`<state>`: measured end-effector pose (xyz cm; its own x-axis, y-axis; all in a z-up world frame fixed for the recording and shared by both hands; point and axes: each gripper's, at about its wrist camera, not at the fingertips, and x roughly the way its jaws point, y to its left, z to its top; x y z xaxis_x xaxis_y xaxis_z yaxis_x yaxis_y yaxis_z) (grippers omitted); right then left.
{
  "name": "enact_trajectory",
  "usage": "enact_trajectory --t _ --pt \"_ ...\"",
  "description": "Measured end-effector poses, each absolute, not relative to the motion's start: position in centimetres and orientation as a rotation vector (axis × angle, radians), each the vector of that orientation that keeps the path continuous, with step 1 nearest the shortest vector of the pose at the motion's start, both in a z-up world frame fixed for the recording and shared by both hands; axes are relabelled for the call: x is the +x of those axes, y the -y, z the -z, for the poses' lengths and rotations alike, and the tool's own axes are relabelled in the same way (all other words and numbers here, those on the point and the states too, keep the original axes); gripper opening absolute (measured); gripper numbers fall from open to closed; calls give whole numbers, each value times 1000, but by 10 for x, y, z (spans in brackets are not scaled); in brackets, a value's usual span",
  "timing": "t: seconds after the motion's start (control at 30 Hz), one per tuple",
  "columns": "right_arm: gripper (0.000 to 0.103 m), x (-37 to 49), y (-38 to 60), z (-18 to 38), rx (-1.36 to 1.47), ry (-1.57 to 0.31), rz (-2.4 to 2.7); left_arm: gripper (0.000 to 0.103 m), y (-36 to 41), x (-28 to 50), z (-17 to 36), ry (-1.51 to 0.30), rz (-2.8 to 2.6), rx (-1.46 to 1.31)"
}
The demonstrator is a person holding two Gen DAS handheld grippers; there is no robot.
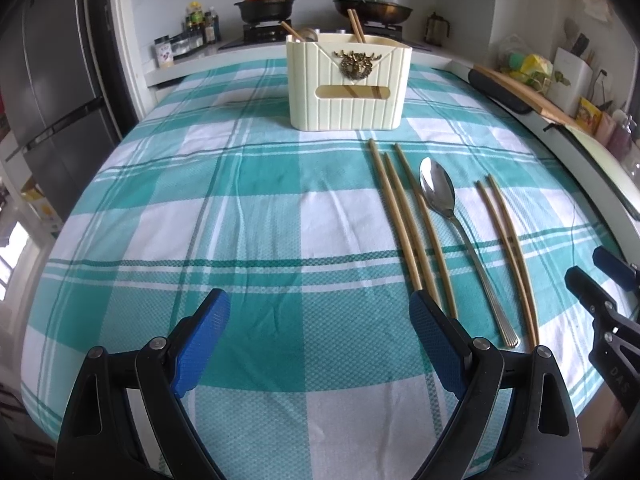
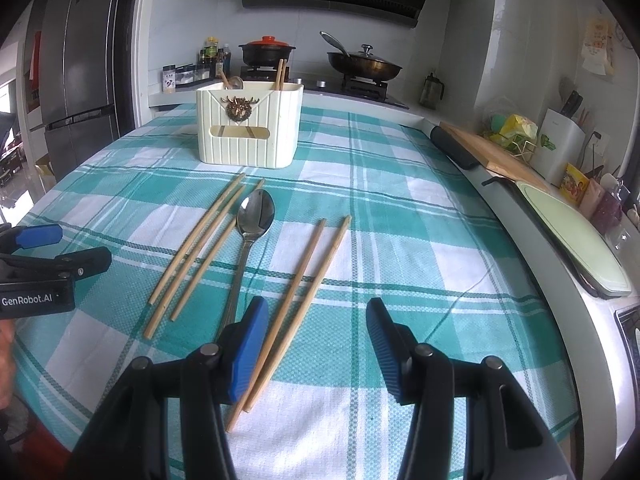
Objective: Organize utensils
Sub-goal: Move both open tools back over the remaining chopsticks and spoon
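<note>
A cream utensil holder [image 1: 349, 82] [image 2: 249, 126] stands at the far side of the checked tablecloth, with chopsticks and a spoon handle sticking out of it. Three wooden chopsticks [image 1: 404, 216] [image 2: 200, 246], a steel spoon [image 1: 438, 194] [image 2: 255, 214] and a pair of chopsticks [image 1: 508, 248] [image 2: 306, 284] lie flat in front of it. My left gripper [image 1: 320, 320] is open and empty, left of the three chopsticks. My right gripper [image 2: 316, 324] is open and empty, just above the near ends of the pair.
The table [image 2: 420, 240] has a teal and white checked cloth. A cutting board [image 2: 492, 152] and a green board [image 2: 576, 236] lie along the right counter. A stove with pots [image 2: 360, 66] is behind. A fridge [image 2: 80, 80] stands at left.
</note>
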<state>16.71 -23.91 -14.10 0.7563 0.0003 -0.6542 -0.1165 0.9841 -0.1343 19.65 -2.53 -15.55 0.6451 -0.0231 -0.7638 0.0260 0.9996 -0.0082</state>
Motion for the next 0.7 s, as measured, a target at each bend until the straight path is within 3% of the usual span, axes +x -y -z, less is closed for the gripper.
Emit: enact_trajectory --t 0.7 --pt "52 171 243 147 -177 -736 -52 92 26 199 162 -884 25 6"
